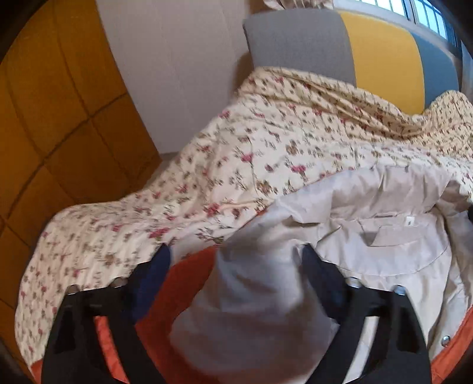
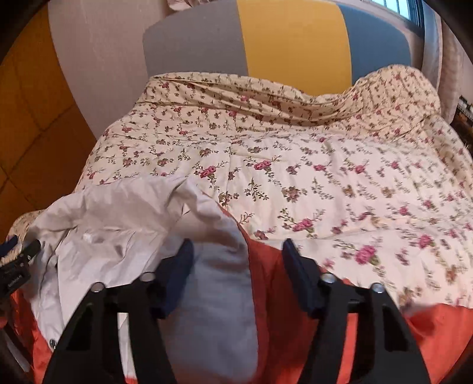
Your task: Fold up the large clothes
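Note:
A large jacket, beige [image 1: 384, 236] inside and orange [image 2: 437, 333] outside, lies spread open on a floral quilt. Its collar label [image 1: 409, 221] shows in the left wrist view. My left gripper [image 1: 236, 260] hangs over the jacket's left side, jaws wide, with a raised beige fold [image 1: 254, 295] between the fingers and a gap on the left. My right gripper [image 2: 236, 254] is over the jacket's right side. Its jaws stand narrower around a pale fold [image 2: 215, 280] that touches the left finger [image 2: 180, 265]. Orange cloth fills the gap to the right finger [image 2: 295, 265].
The floral quilt [image 2: 325, 177] covers a bed with a grey, yellow and blue headboard [image 2: 289, 44]. An orange tiled floor [image 1: 59, 118] and a white wall [image 1: 177, 73] lie to the left. A window [image 1: 414, 9] is at the top right. A snap button [image 1: 445, 339] sits on the jacket's edge.

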A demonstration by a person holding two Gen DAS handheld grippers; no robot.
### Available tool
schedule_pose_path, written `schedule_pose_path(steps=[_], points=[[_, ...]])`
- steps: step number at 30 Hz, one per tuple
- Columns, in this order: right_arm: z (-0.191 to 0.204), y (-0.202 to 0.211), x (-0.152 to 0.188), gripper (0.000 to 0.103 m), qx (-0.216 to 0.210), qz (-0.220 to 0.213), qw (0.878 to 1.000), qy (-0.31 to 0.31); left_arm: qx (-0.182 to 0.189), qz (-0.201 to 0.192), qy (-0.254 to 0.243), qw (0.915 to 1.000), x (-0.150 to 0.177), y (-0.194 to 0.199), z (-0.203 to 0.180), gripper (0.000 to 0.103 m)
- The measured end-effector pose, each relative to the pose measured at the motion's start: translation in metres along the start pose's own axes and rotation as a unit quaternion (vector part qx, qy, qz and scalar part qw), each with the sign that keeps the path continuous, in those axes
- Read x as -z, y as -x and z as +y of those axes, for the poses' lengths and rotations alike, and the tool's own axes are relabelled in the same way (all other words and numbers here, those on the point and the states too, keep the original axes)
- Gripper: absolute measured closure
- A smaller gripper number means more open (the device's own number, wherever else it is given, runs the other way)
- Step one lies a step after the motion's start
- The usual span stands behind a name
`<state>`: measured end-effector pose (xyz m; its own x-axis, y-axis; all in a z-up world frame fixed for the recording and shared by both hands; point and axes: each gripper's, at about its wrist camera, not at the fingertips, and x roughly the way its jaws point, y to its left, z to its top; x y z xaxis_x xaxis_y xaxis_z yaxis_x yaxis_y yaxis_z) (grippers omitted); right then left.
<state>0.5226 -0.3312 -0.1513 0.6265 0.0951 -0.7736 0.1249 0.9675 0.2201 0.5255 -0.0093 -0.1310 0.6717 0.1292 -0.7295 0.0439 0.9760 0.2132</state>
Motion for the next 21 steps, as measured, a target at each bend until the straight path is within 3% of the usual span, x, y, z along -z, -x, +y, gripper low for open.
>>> schedule_pose_path(steps=[3,9,11,16,21], points=[[0.001,0.004,0.006,0.092,-0.006,-0.016,1.000,0.003,0.027,0.017,0.023,0.9992,0.004,-0.014,0.008,0.048],[-0.001,0.040,0.027,0.096,0.020,-0.062,0.998,0.019,0.032,-0.012,0.038,0.9987,0.018,-0.004,0.022,0.079],[-0.007,0.050,0.037,0.096,0.027,-0.070,0.997,0.015,0.036,-0.022,0.062,0.9972,0.027,0.004,0.032,0.084],[-0.024,0.060,0.061,0.097,0.021,-0.064,0.998,-0.011,0.057,-0.021,0.114,0.9916,0.048,0.013,0.057,0.084],[-0.030,0.050,0.088,0.096,0.036,-0.049,0.998,-0.007,0.074,-0.010,0.122,0.9897,0.075,0.014,0.060,0.084]])
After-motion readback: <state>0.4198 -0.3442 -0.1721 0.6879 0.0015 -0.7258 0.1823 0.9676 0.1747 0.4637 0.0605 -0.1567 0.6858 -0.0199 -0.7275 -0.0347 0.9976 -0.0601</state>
